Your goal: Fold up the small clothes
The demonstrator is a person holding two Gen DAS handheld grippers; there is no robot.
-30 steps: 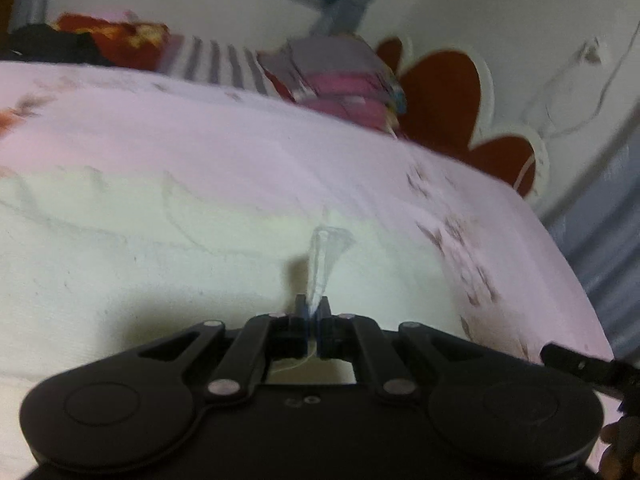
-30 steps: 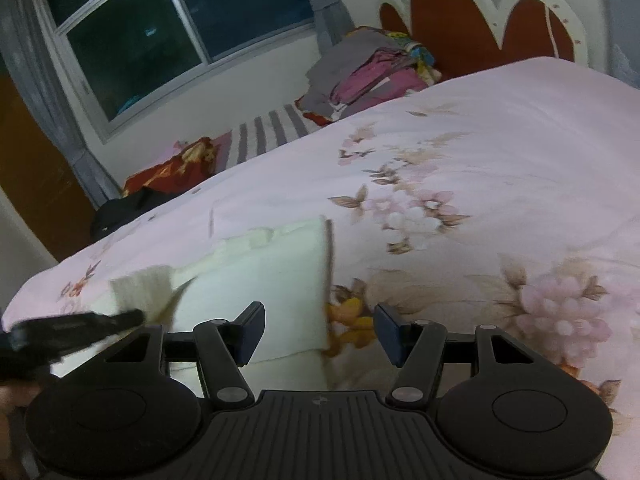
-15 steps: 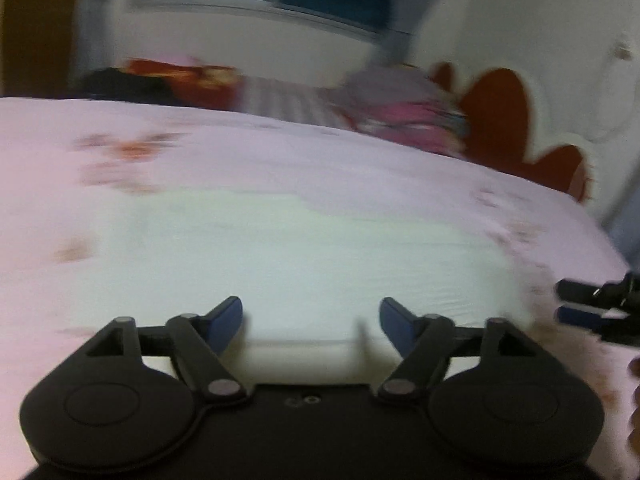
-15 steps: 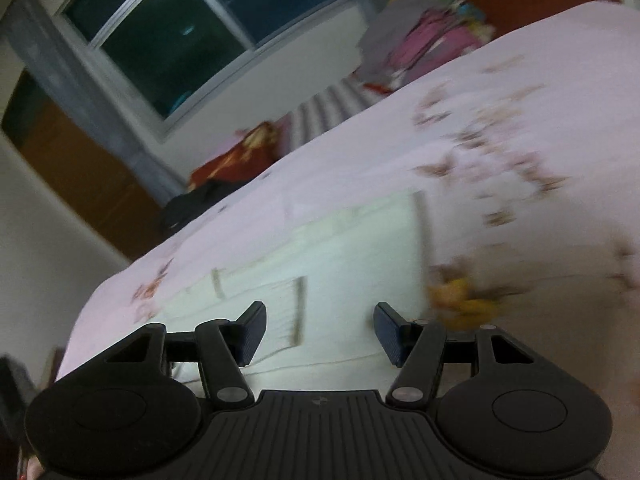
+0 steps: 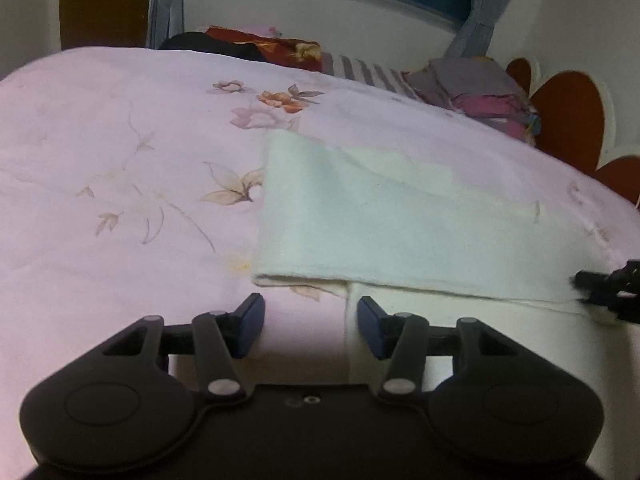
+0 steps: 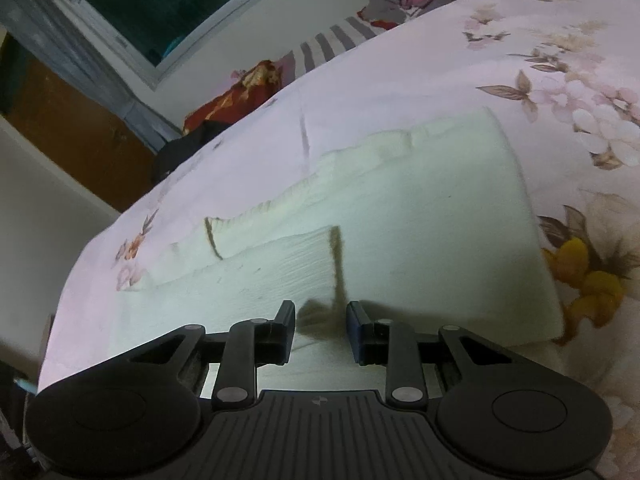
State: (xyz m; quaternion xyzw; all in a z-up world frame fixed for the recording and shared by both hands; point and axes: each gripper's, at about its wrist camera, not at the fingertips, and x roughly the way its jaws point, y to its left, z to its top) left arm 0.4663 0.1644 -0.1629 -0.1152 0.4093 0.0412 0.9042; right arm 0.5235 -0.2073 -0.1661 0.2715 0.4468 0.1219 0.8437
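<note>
In the left wrist view, we see the left gripper (image 5: 311,326) with its jaws partly open after a short closing move, and nothing lies between the pads. They straddle bare pink bed cover (image 5: 120,160) and the left border of the lower layer of the cream garment (image 5: 400,216). The folded upper layer's corner sits just ahead of the jaws, a little to the right of the gap. We judge the risk here to be a miss: if the jaws close where they stand, they may catch only the quilted cover or a single layer, and lifting would then pull the fold apart. At the right edge of this view the right gripper's tips (image 5: 608,292) sit at the garment's near hem, so an uneven pull between the two hands could skew the fold.

In the right wrist view, the right gripper (image 6: 320,326) shows jaws narrowed to a small gap, having just been closing. A brown-trimmed edge of the cream garment (image 6: 420,216) runs down into that gap, with fabric directly beneath and ahead of the pads. We cannot tell whether the pads already press the cloth. The danger, as we judge it, is a thin pinch on the trim alone, which could slip out under tension, or a bunched grab that drags the ribbed flap left of the jaws and wrinkles the layers already laid flat.
</note>
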